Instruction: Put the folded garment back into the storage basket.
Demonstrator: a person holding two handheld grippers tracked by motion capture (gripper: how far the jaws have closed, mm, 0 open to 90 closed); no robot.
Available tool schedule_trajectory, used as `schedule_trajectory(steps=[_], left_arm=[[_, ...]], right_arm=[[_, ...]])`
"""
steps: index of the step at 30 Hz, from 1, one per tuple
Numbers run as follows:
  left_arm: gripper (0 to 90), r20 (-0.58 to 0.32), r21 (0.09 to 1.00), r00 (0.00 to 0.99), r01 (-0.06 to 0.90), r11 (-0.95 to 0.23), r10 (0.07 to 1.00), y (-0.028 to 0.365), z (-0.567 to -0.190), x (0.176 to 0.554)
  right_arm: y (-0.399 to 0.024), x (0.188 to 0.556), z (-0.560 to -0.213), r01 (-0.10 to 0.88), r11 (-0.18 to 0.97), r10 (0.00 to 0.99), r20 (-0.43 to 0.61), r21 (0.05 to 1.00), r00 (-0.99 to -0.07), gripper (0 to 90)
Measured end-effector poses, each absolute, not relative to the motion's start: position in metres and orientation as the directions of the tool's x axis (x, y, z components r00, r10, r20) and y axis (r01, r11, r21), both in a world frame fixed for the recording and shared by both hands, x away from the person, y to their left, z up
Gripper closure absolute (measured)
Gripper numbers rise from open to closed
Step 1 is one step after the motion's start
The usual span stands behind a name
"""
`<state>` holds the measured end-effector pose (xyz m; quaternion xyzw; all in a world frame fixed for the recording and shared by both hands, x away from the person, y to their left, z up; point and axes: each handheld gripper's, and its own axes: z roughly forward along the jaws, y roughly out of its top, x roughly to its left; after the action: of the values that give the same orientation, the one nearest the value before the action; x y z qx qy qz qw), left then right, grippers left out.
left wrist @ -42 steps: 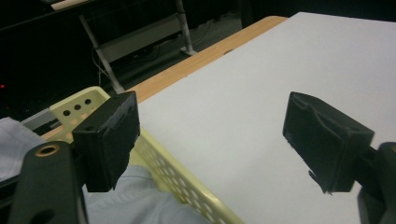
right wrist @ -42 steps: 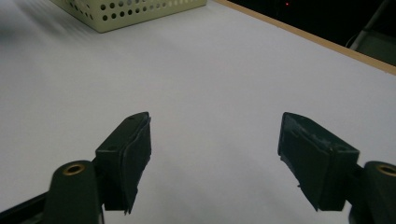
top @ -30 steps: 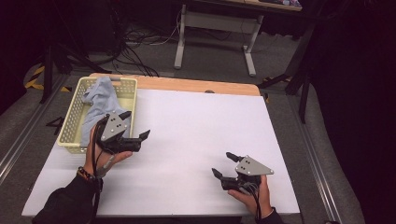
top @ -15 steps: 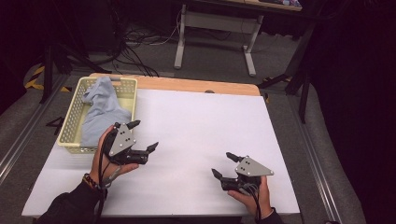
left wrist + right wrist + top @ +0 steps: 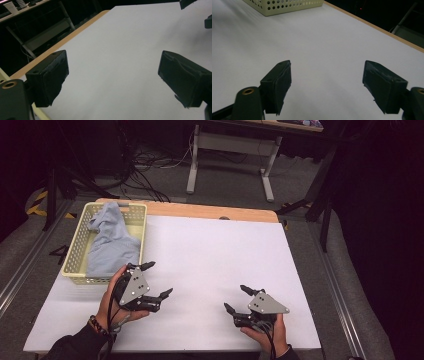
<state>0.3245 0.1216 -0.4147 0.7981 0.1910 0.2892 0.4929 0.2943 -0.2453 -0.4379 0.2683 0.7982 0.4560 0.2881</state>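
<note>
A pale yellow perforated basket (image 5: 77,251) stands at the table's left edge with a light blue cloth (image 5: 112,242) heaped inside it. My left gripper (image 5: 159,279) hovers open just off the basket's near right corner, its jaws pointing right across the white table (image 5: 215,255). In the left gripper view the left gripper (image 5: 115,75) has its jaws wide apart with nothing between them. My right gripper (image 5: 235,297) is open near the front edge at the right, pointing left. The right gripper view shows the right gripper (image 5: 327,82) empty over bare table, the basket (image 5: 284,6) far ahead.
A wooden strip (image 5: 210,212) edges the table's far side. Beyond it are a desk frame (image 5: 230,150) and floor cables (image 5: 145,160). Metal rails (image 5: 345,290) run along both sides. The right gripper's jaw tips (image 5: 186,3) show at the top right of the left gripper view.
My left gripper has drawn back from the basket toward the near side and swung its jaws to the right. The right gripper has stayed put.
</note>
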Motion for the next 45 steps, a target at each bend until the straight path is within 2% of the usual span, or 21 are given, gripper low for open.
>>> schedule_trajectory(steps=[14, 24, 45], left_arm=[[8.1, 0.267, 0.879, 0.780, 0.043, -0.475, 0.565, 0.127, -0.437, 0.311], [7.9, 0.217, 0.870, 0.799, 0.102, -0.483, 0.560, 0.134, -0.456, 0.303], [7.8, 0.196, 0.877, 0.802, 0.114, -0.467, 0.564, 0.137, -0.459, 0.297]], right_arm=[[-0.235, 0.280, -0.451, 0.161, 0.485, 0.660, -0.239, 0.859, -0.712, 22.2], [-0.238, 0.278, -0.453, 0.167, 0.476, 0.662, -0.227, 0.863, -0.714, 20.6], [-0.236, 0.281, -0.451, 0.151, 0.496, 0.646, -0.248, 0.855, -0.722, 20.0]])
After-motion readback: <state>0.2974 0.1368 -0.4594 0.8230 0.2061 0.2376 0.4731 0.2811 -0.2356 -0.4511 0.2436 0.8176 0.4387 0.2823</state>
